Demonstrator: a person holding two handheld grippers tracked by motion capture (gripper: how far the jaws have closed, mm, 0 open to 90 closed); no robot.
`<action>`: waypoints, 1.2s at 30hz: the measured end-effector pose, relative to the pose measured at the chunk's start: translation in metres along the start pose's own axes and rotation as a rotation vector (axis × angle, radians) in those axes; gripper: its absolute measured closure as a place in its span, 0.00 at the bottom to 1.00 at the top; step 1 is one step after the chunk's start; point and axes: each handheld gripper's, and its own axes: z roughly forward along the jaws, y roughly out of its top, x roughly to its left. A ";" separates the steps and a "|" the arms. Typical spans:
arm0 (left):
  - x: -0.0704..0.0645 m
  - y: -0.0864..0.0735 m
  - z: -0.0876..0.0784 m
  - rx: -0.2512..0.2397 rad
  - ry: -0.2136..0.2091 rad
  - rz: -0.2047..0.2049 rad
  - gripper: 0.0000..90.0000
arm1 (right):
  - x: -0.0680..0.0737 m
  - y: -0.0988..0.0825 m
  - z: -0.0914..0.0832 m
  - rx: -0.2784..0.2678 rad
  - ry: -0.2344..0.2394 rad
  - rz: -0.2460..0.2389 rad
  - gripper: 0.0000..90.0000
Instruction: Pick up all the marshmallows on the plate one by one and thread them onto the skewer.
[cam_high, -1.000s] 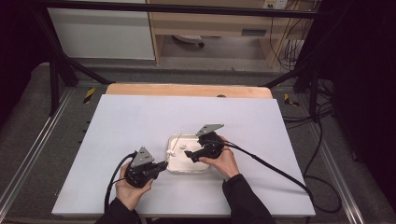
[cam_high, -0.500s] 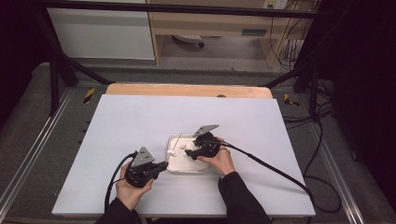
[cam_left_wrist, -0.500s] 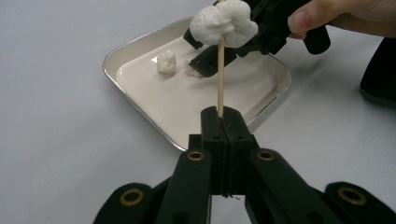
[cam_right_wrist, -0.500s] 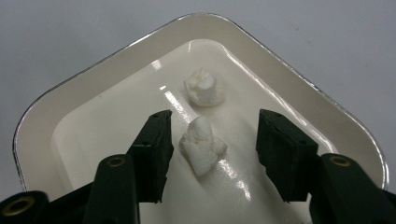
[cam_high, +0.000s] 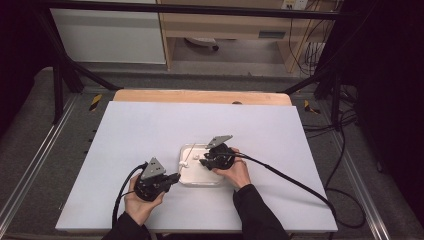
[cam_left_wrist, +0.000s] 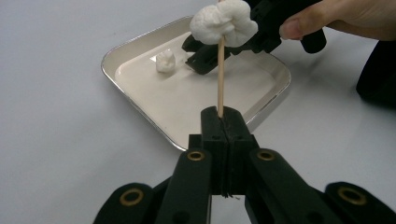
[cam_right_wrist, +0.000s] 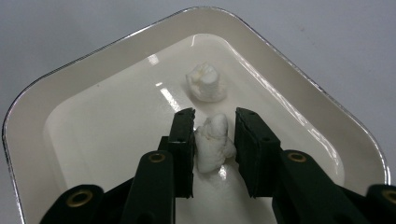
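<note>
Jaws of the right gripper (cam_right_wrist: 214, 140) have just been closing on a white marshmallow piece (cam_right_wrist: 212, 147) lying in the tray (cam_right_wrist: 70, 88); one pad touches it, the other stands just beside. Close gently so the soft piece is not crushed. A second piece (cam_right_wrist: 205, 81) lies just beyond. Left gripper (cam_left_wrist: 222, 123) is clamped on an upright wooden skewer (cam_left_wrist: 220, 74) already carrying one marshmallow (cam_left_wrist: 224, 23). Keep that skewer steady over the white counter (cam_high: 150, 125) while the next piece is lifted to its tip.

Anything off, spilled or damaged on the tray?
Nothing stands out. Tray sits flat and clean; one marshmallow lies loose, another sits between the right gripper jaws, which have just been closing. Left gripper holds the skewer upright.
</note>
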 end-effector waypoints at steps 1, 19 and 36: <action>0.000 0.000 0.000 0.000 0.000 0.001 0.99 | 0.000 0.000 0.000 0.002 0.000 0.002 0.78; -0.002 0.001 0.000 -0.005 -0.007 0.006 0.99 | 0.001 0.011 -0.028 -0.053 0.017 0.015 0.86; -0.011 0.003 0.001 -0.005 -0.032 0.034 0.99 | 0.013 0.019 -0.095 -0.190 0.064 0.000 0.87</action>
